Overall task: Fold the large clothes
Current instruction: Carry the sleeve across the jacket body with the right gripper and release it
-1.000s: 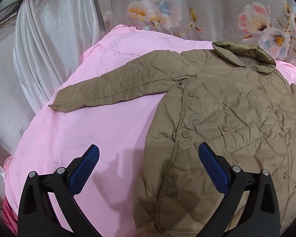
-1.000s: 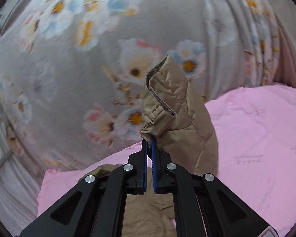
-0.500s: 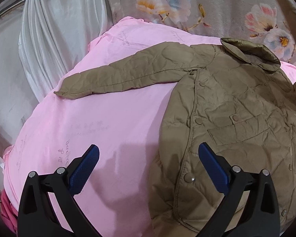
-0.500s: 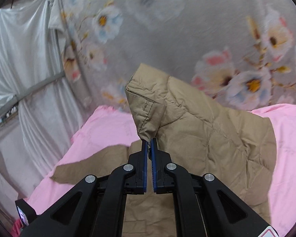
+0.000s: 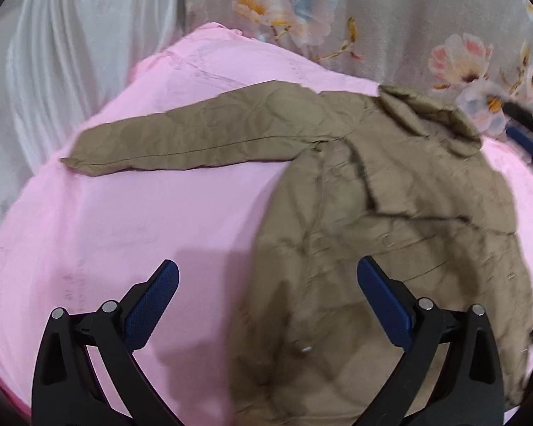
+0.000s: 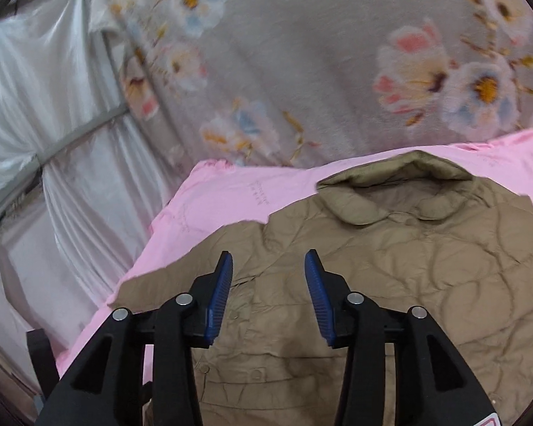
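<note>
An olive quilted jacket (image 5: 391, 248) lies front-up on the pink sheet (image 5: 142, 230). One sleeve (image 5: 195, 142) stretches out to the left. The other sleeve (image 5: 444, 191) lies folded across the chest below the collar (image 5: 426, 113). My left gripper (image 5: 266, 273) hovers open over the jacket's lower left edge, holding nothing. My right gripper (image 6: 269, 259) hangs over the jacket (image 6: 408, 266) near the shoulder. Its jaws are opening and nothing is between them. One of its blue pads (image 5: 524, 142) shows at the right edge of the left wrist view.
A grey floral curtain (image 6: 319, 53) hangs behind the bed. A white satin drape (image 6: 53, 124) with a metal bar (image 6: 78, 131) stands to the left. The pink sheet (image 6: 224, 195) drops off at its left edge.
My right gripper swung left and down with the sleeve cuff, laid it across the jacket's chest and let go. The left gripper stayed in place and tilted a little.
</note>
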Available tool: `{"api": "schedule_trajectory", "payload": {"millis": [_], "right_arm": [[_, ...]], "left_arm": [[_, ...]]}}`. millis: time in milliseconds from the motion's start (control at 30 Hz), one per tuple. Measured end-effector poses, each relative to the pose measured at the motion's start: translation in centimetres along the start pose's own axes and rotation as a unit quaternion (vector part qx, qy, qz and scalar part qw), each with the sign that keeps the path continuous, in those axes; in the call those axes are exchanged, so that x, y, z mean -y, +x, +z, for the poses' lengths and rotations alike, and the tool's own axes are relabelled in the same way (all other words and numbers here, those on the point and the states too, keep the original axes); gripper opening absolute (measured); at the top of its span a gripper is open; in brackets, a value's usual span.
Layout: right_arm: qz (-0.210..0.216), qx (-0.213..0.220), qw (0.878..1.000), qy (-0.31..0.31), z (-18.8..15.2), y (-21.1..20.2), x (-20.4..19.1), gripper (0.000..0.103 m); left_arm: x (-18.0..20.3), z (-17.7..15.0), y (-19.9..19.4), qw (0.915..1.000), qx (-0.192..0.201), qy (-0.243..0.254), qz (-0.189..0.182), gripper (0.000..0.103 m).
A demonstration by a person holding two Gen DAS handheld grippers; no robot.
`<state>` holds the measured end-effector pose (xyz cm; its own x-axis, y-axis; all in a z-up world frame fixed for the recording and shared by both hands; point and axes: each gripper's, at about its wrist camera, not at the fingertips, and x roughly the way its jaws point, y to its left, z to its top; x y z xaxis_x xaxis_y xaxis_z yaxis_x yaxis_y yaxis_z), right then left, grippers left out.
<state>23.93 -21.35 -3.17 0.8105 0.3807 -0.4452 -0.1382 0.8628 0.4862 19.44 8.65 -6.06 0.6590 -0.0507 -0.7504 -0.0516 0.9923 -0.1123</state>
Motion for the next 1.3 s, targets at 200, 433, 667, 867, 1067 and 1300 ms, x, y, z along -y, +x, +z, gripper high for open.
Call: {"api": "schedule_trajectory", "payload": {"millis": [200, 433, 667, 867, 1067, 1300], "right_arm": [[-0.065, 0.037, 0.986, 0.147, -1.2, -5.4, 10.7, 0.051], [-0.163, 0.025, 0.960, 0.227, -3.7, -7.8, 20.9, 0.052], [-0.148, 0.000, 0.945, 0.290, -4.6, -4.6, 26.2, 0.052], [-0.143, 0.032, 0.958, 0.247, -1.3, -3.4, 25.2, 0.004], [-0.155, 0.066, 0.975, 0.147, 0.0, -4.4, 20.8, 0.004], [-0.224, -0.043, 0.960, 0.164, -4.4, 0.6, 24.4, 0.003]], "left_arm": [[4.3, 3.7, 4.2, 0.9917, -0.032, -0.017, -0.124, 0.098], [8.6, 5.1, 11.7, 0.9821, -0.097, -0.035, -0.158, 0.098], [9.7, 6.6, 13.3, 0.9857, -0.095, -0.037, -0.134, 0.012], [9.5, 10.1, 10.7, 0.9933, -0.020, -0.010, -0.113, 0.001], [9.6, 10.7, 10.7, 0.9970, 0.032, 0.039, -0.059, 0.001], [10.8, 5.9, 16.1, 0.9950, 0.015, 0.098, -0.012, 0.004]]}}
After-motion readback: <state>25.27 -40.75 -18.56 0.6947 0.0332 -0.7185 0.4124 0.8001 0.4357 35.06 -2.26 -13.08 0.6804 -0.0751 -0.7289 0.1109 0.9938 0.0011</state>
